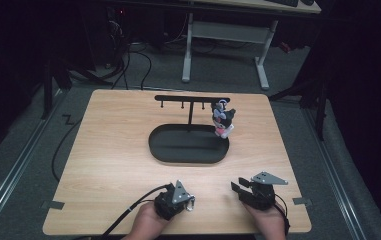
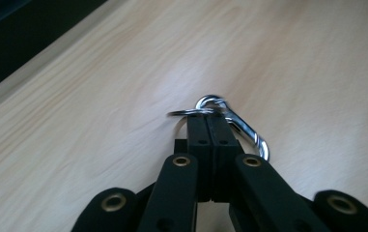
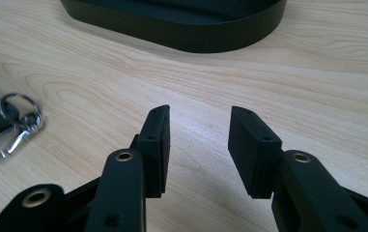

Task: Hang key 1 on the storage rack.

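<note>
2 grippers sit low on the near part of the wooden table (image 1: 108, 150), each one held in a person's hand. The left gripper (image 2: 211, 116) has its jaws pressed tight together, and they pinch a thin silver key ring (image 2: 186, 113) right at the tips. A shiny silver clip (image 2: 244, 133) hangs from that ring and lies along the right side of the jaws, touching the ring at its top loop. In the high view the clip (image 1: 191, 203) peeks out just beside the left gripper (image 1: 190, 200), on the side that faces the other gripper.

The right gripper (image 3: 198, 128) has its jaws apart, with bare wood between them and nothing touching the pads. From this gripper, the ring and clip (image 3: 12, 128) are off to its left, near but not touching it. Straight ahead of its jaws, a little way off, is the black oval tray (image 3: 181, 34).

In the high view the tray (image 1: 188, 155) is well ahead of both grippers. A black rack with 4 small hooks (image 1: 192, 98) stands up from it, and a small plush toy (image 1: 223, 121) hangs at the rack's right end
</note>
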